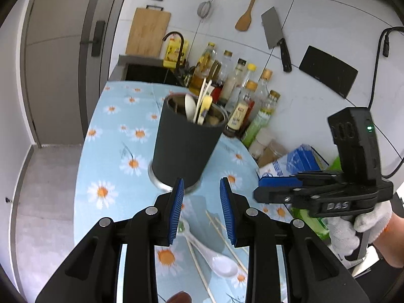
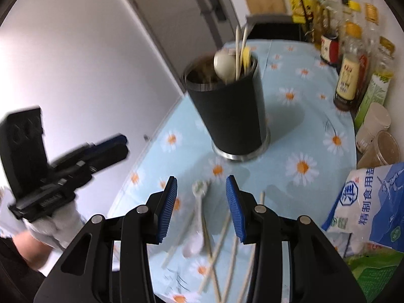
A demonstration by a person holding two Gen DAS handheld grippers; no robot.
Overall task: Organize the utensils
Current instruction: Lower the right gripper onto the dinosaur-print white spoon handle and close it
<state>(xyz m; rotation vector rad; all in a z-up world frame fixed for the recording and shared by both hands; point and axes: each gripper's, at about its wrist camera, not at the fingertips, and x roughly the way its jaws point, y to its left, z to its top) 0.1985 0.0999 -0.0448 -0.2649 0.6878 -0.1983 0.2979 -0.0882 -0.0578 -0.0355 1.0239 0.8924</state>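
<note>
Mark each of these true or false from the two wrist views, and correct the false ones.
1. The dark utensil holder stands upright on the daisy-print tablecloth. True.
2. The holder is empty. False: a white spoon and chopsticks stand in it.
3. A white spoon and loose chopsticks lie on the cloth near the camera. True.
4. The left hand-held gripper is clamped on a chopstick. False: its jaws are apart with nothing between them.
5. The cleaver lies on the tablecloth. False: it hangs on the tiled wall.
</note>
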